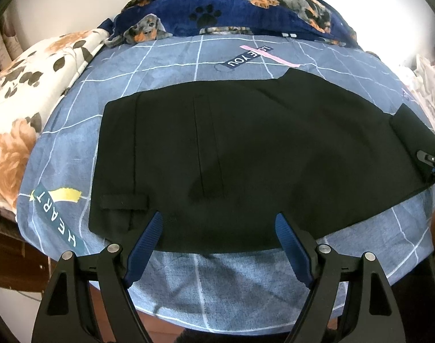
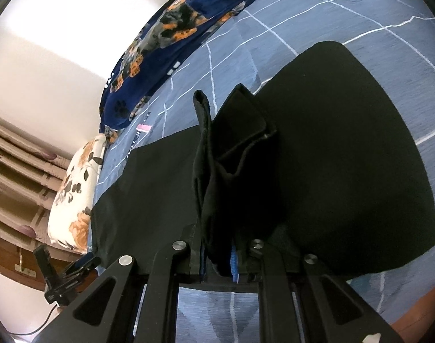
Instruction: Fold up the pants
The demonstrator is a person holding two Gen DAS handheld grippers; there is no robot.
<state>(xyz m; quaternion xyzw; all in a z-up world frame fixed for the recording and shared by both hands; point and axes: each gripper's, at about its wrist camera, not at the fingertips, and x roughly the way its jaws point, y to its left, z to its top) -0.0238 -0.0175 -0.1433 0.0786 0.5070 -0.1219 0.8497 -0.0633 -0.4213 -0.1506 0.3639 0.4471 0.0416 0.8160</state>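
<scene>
Black fabric: we find the pants (image 1: pixel 246 154) flat on the bed (image 1: pixel 211 285), long axis running left to right, waistband end at left. Our left gripper (image 1: pixel 219 245) hovers at the near hem, jaws spread, gripping nothing. Our right gripper (image 2: pixel 219 260) has its jaws pressed on the leg end, lifted, we judge, for folding leftward.

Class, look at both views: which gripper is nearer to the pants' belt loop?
Left. The left gripper hangs open over the pants beside the belt loop; the right gripper pinches the far end.
</scene>
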